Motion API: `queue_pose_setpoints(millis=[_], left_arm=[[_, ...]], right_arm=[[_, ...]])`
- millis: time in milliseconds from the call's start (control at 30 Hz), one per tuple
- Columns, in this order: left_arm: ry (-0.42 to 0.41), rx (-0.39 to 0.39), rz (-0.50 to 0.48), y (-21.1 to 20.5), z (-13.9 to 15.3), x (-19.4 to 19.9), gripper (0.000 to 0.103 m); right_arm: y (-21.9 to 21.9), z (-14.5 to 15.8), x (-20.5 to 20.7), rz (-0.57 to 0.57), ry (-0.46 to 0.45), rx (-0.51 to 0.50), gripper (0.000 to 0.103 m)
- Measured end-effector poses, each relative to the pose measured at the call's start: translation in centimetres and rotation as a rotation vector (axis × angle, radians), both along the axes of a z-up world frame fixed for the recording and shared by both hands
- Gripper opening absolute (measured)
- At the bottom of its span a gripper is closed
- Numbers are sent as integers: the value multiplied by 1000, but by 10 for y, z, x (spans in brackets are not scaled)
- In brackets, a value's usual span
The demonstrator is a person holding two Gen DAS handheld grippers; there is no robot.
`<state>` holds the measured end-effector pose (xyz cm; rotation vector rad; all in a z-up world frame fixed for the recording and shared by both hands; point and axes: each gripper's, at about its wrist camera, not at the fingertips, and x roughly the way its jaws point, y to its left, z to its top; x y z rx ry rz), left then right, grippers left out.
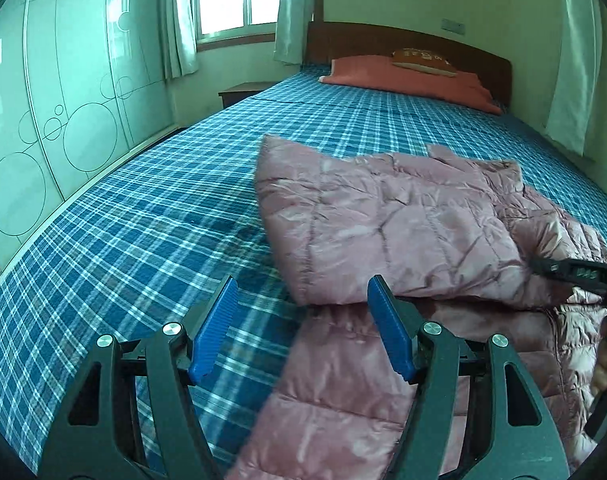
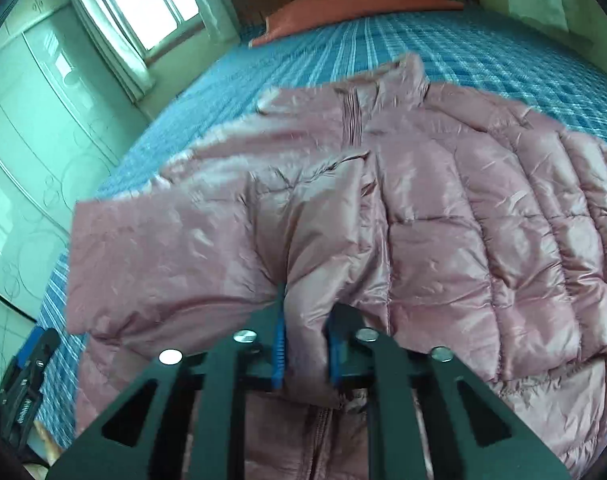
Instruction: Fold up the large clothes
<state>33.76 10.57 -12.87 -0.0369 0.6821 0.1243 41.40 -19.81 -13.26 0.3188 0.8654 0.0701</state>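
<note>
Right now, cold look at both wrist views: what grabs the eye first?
The pink puffer jacket dominates, spread across the near end of the blue plaid bed, one part doubled over on top. The right gripper is pinched on a bunched fold of it near the zipper, while the left gripper hangs wide open, gripping nothing, over the jacket's near edge. Far back, a reddish pillow lies by the headboard.

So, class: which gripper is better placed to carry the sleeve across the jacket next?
Right. The right gripper already pinches the jacket fabric, while the left gripper hangs open and holds nothing.
</note>
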Motion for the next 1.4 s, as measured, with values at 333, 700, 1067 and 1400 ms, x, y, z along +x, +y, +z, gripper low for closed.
queue_pose_setpoints(millis=[333, 700, 1067, 1400], left_arm=[[17, -31, 9, 12, -3, 16, 68], [31, 33, -62, -26, -3, 61, 68], [201, 56, -58, -37, -40, 114, 68], [82, 3, -46, -44, -7, 136, 69]], right_arm=[[-99, 13, -16, -172, -10, -159, 12], [-118, 21, -39, -307, -56, -263, 46], [-79, -25, -2, -127, 70, -285, 46], [-82, -9, 44, -190, 1, -272, 47]])
